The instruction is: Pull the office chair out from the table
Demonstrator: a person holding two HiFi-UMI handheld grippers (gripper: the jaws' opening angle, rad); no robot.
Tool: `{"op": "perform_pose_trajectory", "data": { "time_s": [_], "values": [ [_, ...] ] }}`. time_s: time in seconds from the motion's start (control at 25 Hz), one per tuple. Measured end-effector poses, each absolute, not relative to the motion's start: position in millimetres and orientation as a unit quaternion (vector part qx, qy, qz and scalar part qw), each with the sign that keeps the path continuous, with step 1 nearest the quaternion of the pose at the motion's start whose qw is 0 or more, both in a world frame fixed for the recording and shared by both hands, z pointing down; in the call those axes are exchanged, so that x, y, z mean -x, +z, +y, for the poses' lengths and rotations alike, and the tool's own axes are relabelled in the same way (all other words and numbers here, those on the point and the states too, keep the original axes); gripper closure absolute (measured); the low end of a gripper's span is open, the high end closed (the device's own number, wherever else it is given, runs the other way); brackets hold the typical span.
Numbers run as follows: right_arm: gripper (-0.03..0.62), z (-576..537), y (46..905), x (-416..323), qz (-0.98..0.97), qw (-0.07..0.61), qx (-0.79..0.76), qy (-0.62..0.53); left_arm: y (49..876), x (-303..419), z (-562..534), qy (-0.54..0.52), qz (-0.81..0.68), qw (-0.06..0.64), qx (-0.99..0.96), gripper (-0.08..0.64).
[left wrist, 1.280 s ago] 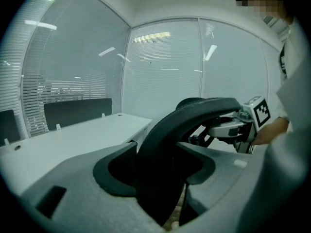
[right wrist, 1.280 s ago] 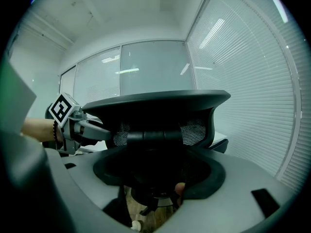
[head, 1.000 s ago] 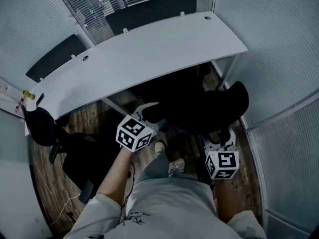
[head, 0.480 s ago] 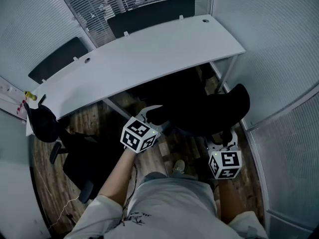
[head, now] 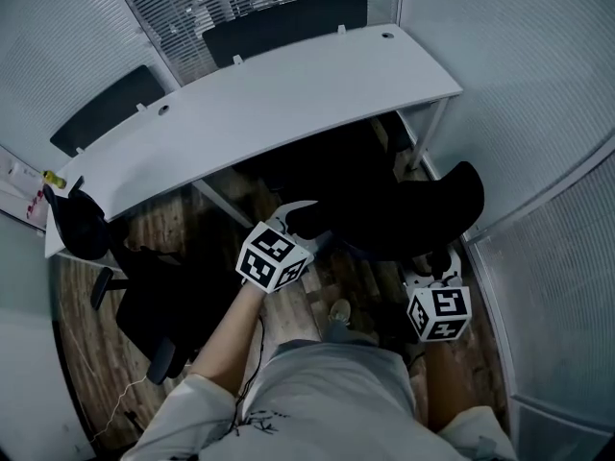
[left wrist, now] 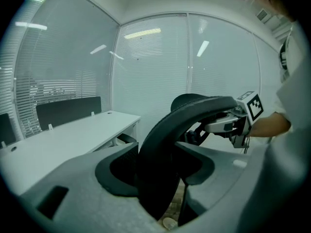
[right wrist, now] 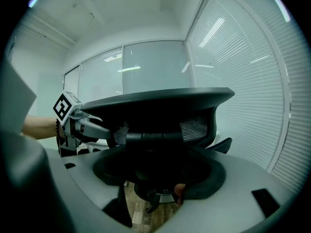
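Observation:
The black office chair point(head: 404, 214) stands half under the white curved table point(head: 269, 104), its backrest towards me. My left gripper point(head: 306, 221) is shut on the left end of the backrest's top rim. In the left gripper view that rim point(left wrist: 160, 149) runs up between the jaws point(left wrist: 155, 178) and fills the gap. My right gripper point(head: 437, 262) holds the rim's right end. In the right gripper view the backrest point(right wrist: 160, 106) spans the picture and its lower part sits between the jaws point(right wrist: 160, 178). Each gripper view shows the other gripper, the right point(left wrist: 228, 125) and the left point(right wrist: 92, 127), on the rim.
A second black chair point(head: 144, 296) stands at the left, with a dark bag point(head: 72, 224) by the table's left end. Black screens point(head: 279, 22) rise behind the table. Glass walls with blinds close in, the right one point(head: 538, 257) near the chair. The person's shoe point(head: 338, 310) is behind the chair.
The chair back and both grippers have drawn a little away from the table, towards the person. The person's feet have stepped back.

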State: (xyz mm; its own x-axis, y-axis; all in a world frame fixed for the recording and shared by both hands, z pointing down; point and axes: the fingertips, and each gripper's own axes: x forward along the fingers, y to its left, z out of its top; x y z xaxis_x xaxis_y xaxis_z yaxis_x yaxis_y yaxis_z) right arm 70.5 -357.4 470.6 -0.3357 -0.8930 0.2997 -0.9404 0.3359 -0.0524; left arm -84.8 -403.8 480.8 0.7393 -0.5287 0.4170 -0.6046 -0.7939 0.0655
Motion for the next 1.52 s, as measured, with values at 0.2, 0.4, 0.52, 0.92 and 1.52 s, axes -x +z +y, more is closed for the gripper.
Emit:
{"op": "perform_pose_trajectory", "data": {
  "time_s": [0.2,0.4,0.52,0.92,1.52],
  "values": [
    [0.318,-327.0,471.8,-80.1,-0.809,0.106,-0.568,0.108,481.7,74.7,-375.4,0.195,-0.302,0.097,-0.928,0.336],
    [0.318,-302.1,472.1,-93.1,-0.811,0.114,-0.563,0.113,481.8,61.2,-350.4,0.195,-0.300,0.096,-0.929,0.336],
    [0.318,-286.5,471.8,-102.9,-0.811,0.115,-0.562,0.115,481.8,51.4,-334.3,0.195,-0.299,0.094,-0.929,0.339],
    [0.318,-244.7,470.9,-135.3,-0.808,0.106,-0.568,0.114,481.6,20.1,-291.6,0.191,-0.300,0.091,-0.930,0.342],
    [0.318,-186.3,465.2,-189.7,-0.812,0.103,-0.563,0.118,479.6,-33.2,-227.7,0.197,-0.290,0.099,-0.931,0.348]
  ]
}}
